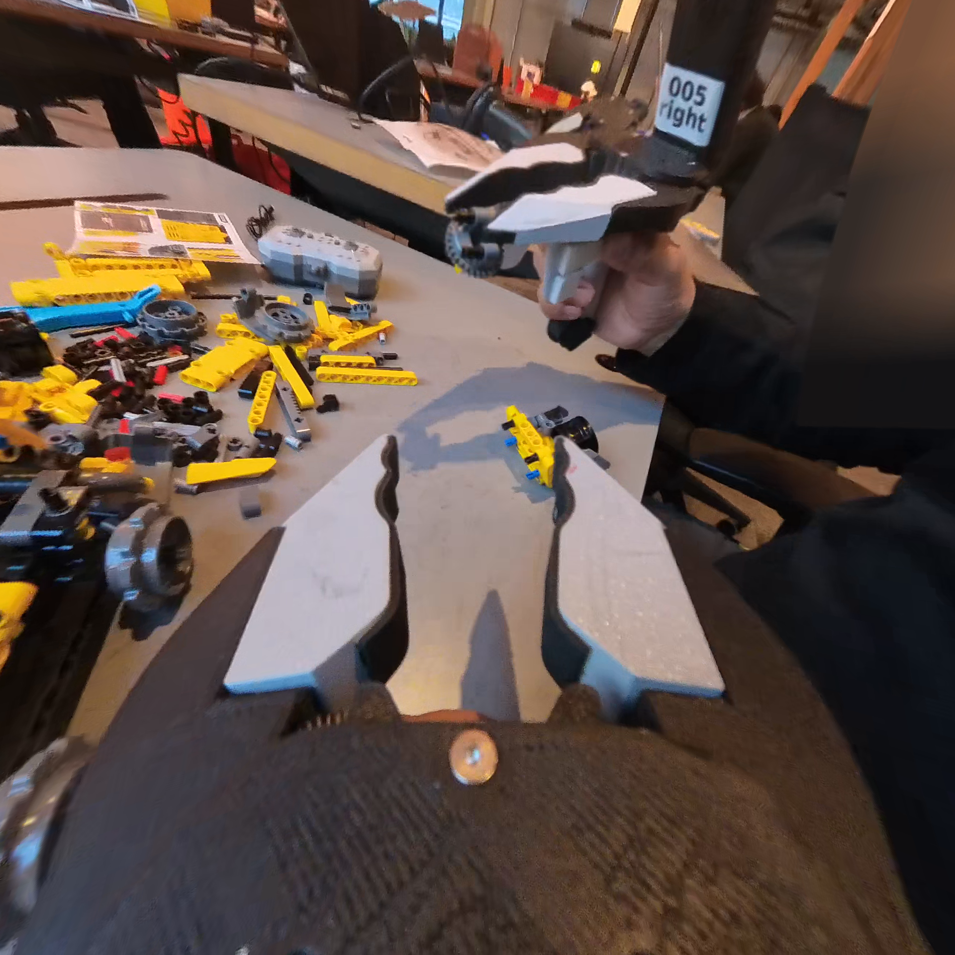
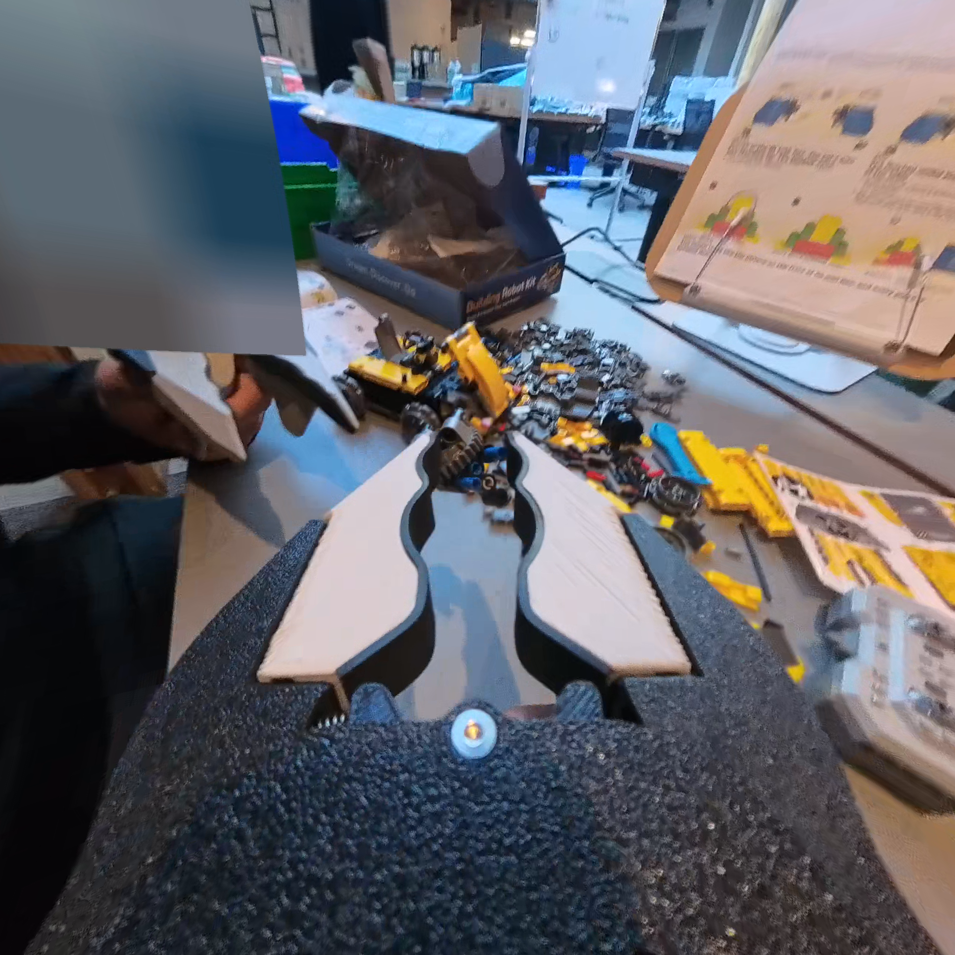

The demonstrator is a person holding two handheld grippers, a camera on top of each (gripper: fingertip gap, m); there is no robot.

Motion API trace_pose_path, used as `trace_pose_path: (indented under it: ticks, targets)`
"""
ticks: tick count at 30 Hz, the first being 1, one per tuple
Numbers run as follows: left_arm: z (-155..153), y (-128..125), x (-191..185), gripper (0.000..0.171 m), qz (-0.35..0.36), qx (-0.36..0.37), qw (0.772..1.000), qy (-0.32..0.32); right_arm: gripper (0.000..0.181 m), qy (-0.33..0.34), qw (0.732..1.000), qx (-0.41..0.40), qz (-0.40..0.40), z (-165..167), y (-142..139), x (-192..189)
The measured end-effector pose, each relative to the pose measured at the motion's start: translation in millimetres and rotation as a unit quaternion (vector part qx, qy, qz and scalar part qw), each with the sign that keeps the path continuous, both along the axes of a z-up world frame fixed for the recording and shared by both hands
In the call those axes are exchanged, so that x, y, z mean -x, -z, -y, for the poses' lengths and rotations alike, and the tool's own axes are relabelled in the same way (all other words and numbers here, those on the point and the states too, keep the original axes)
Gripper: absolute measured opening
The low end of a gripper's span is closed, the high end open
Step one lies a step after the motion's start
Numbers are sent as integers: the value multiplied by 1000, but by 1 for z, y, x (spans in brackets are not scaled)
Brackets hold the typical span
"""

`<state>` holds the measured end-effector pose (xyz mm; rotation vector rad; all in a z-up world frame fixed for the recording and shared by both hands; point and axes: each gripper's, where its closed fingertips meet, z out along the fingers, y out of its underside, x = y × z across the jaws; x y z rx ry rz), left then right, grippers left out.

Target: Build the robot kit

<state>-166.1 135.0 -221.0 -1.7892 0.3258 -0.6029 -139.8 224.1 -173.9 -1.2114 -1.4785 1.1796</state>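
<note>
Above the grey table [image 1: 465,330], right gripper [image 2: 467,444] clamping dark gear piece [image 2: 457,452], left gripper [image 1: 475,455] wide.

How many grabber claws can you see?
2. The left gripper hangs open above the table; the right gripper, raised beyond it, clamps a grey gear piece. No others visible.

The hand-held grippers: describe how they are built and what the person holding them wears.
Each hand-held gripper, left and right, has two flat pale grey fingers with wavy black inner pads, on a textured black body with a silver screw. The right one, seen from the left wrist view, has a grey pistol grip and a white label. The sleeves are dark.
</note>
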Motion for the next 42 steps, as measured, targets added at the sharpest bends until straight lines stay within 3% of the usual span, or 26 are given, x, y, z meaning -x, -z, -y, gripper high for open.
trace_pose_path:
  ticks: [3, 6, 13, 22, 25, 30, 42]
  targets:
    - [1, 5, -16, 51, -38, 1, 999, -1, 24, -12, 1000, 9, 9, 6, 15, -23]
    - [-1, 17, -27, 50, -75, 28, 997, -11, 24, 3, 999, -34, 10, 9, 27, -44]
    - [9, 31, -39, 51, -116, 78, 990, 16, 24, 23, 998, -54, -18, 9, 31, -64]
    - [-15, -16, -68, 49, -179, 18, 976, 121, 24, -8, 998, -68, 6, 31, 42, -58]
    - [-22, -14, -81, 51, -240, -2, 957, 162, 24, -4, 999, -47, 19, 30, 46, -58]
    - [-36, -3, -88, 50, -342, -51, 925, 160, 24, -2, 1000, 3, 18, 29, 38, -57]
    - [-32, -12, -103, 36, -365, -74, 904, 208, 24, -20, 997, 50, 59, 50, 40, -64]
